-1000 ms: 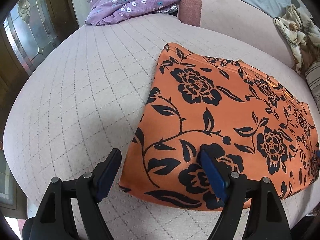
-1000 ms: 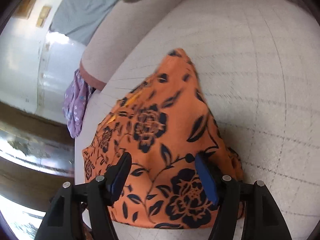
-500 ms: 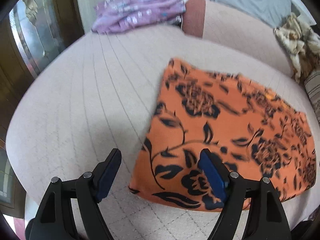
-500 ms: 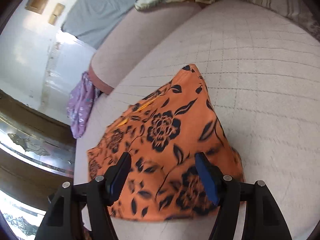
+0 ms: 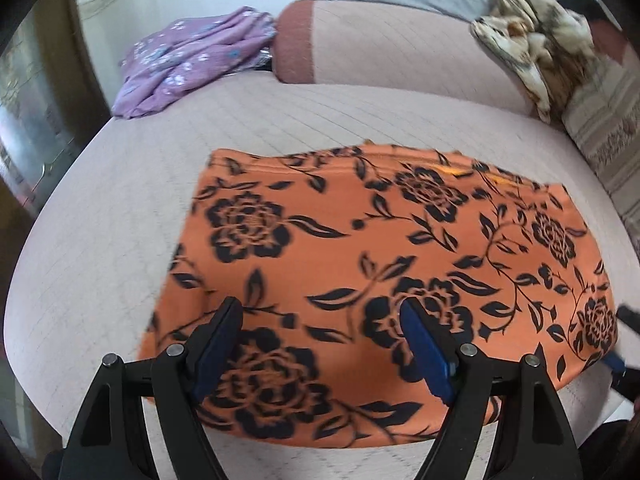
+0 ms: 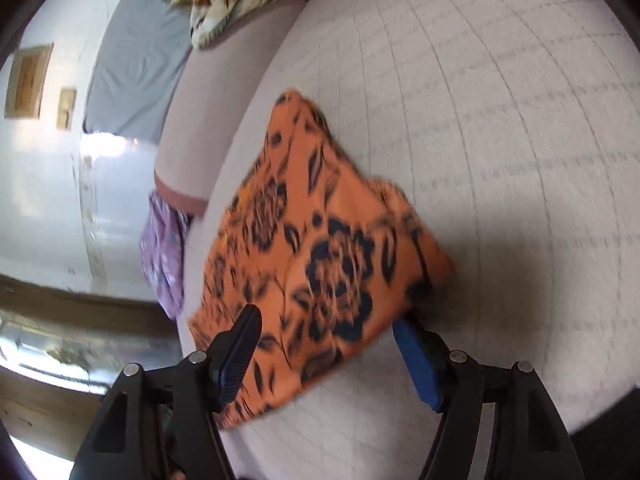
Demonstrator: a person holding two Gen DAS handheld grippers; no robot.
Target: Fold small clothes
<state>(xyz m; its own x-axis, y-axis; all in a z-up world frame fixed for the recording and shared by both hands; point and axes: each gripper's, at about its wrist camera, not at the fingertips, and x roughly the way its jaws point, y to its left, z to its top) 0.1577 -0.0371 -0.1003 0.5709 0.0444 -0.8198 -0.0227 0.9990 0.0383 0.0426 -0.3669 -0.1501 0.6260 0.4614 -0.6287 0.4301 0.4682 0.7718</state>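
My left gripper (image 5: pixel 320 344) hangs over the near edge of the orange cloth printed with black roses and leaves (image 5: pixel 384 280), its two blue-padded fingers (image 5: pixel 424 348) spread wide with nothing between them but the print below. I cannot tell whether the pads touch the fabric or float just above it. The garment lies flat and folded on the pale pink quilted bedspread (image 5: pixel 100 240), a rough rectangle with its long side running left to right, the folded layers showing as a doubled edge along its far side.

My right gripper (image 6: pixel 324 344) is also released, fingers (image 6: pixel 416 364) wide apart, astride the cloth's near right corner (image 6: pixel 320 264): the left finger sits over the fabric, the right one just off its edge, over bare bedspread (image 6: pixel 500 160). In my left camera the tip of that right tool shows as a dark shape with a touch of blue at the cloth's right end (only a sliver of it).

At the far left of the bed lies a crumpled lilac garment with small white flowers (image 5: pixel 192 64), well apart from the orange one, beside a pink bolster with a rust-red end (image 5: pixel 380 52). To the far right is a bunched cream-and-brown patterned blanket (image 5: pixel 536 52), next to a striped cushion (image 5: pixel 604 136).
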